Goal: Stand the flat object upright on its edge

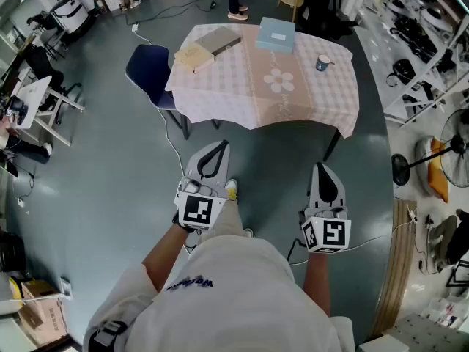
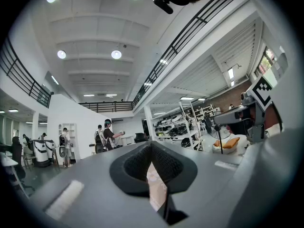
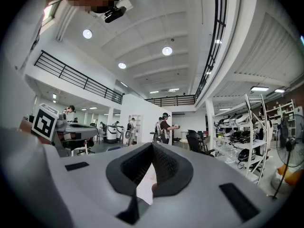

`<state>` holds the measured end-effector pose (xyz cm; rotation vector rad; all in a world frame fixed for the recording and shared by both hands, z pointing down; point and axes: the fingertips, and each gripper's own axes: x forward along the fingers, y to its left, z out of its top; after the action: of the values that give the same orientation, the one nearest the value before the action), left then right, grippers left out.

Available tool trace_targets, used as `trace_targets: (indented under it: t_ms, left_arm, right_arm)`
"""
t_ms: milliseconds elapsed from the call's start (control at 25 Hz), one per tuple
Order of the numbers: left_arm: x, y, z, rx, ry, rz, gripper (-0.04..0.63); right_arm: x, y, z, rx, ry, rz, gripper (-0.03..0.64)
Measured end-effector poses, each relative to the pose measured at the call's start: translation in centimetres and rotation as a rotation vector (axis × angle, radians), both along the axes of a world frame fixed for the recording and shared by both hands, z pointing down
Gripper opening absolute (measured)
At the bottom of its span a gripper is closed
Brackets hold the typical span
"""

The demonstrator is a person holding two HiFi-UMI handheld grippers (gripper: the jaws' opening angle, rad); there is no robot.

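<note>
A table with a pink checked cloth stands ahead of me in the head view. On it lie a light blue flat box, a grey book and a tan book. My left gripper and right gripper are held low in front of my body, well short of the table and over the floor. Both are shut with nothing between the jaws. The left gripper view shows only its shut jaws and the hall, and the right gripper view likewise.
A small mug sits near the table's right edge. A blue chair stands at the table's left side. Shelving racks and a fan line the right. A cable runs across the grey floor. People stand far off.
</note>
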<state>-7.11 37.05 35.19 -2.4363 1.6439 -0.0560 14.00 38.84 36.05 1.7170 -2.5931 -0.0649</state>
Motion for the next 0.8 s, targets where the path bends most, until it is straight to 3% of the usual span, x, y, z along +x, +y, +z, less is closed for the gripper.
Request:
trace_targets:
  t_ms: [320,520,800]
  left_arm:
    - [-2.3,2.1,1.6,-0.05,-0.064,-0.001,0.003]
    - [-3.5,2.9,1.7,-0.051,-0.035,-0.001,0.003]
    - [-4.1,3.5,1.2,-0.034,-0.053,0.026,0.003]
  right_arm:
    - [-1.6,1.5,0.0,-0.014,0.002,-0.007,0.003]
    - [-2.4,1.7,0.1,-0.004,-0.032,0.006,0.003]
    - [-2.4,3.2,0.1,0.0,-0.037,0.049,0.004]
